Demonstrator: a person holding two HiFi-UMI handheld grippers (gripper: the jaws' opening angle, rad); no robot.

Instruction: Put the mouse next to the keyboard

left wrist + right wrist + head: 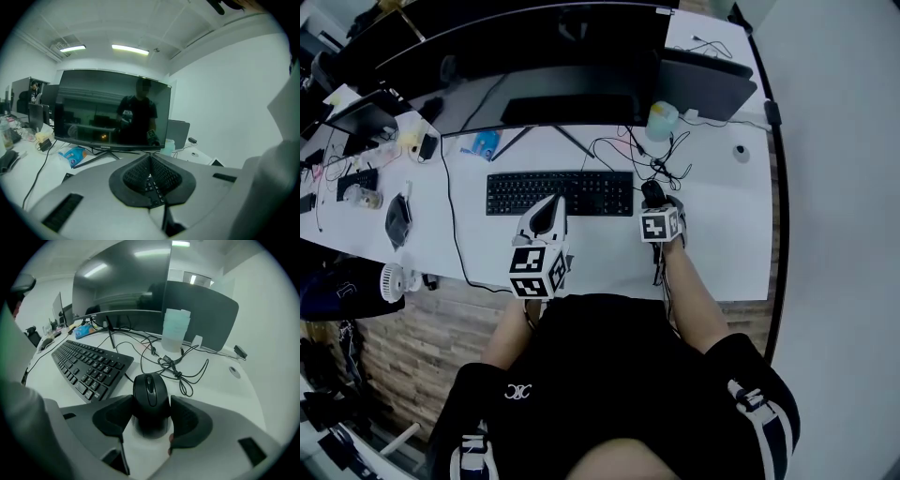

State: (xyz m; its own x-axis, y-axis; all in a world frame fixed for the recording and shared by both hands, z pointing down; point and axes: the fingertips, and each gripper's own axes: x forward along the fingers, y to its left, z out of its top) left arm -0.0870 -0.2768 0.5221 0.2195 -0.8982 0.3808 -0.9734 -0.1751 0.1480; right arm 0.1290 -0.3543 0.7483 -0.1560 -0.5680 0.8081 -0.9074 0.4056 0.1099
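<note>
Right tongs [151, 405] clasp the mouse [150, 392], its flanks hidden by them; left tongs [151, 159] pressed together

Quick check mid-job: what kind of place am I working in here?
Most likely a shared office. A long white desk carries a wide monitor and a black keyboard, a neighbouring desk to the left holds another screen and clutter, and strip lights run along the ceiling.

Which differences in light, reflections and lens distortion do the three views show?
Head view: dim, bluish, the desk edge bows. Left gripper view: ceiling lights glare, the monitor mirrors the room. Right gripper view: the mouse is sharp, straight lines curve toward black corners.
</note>
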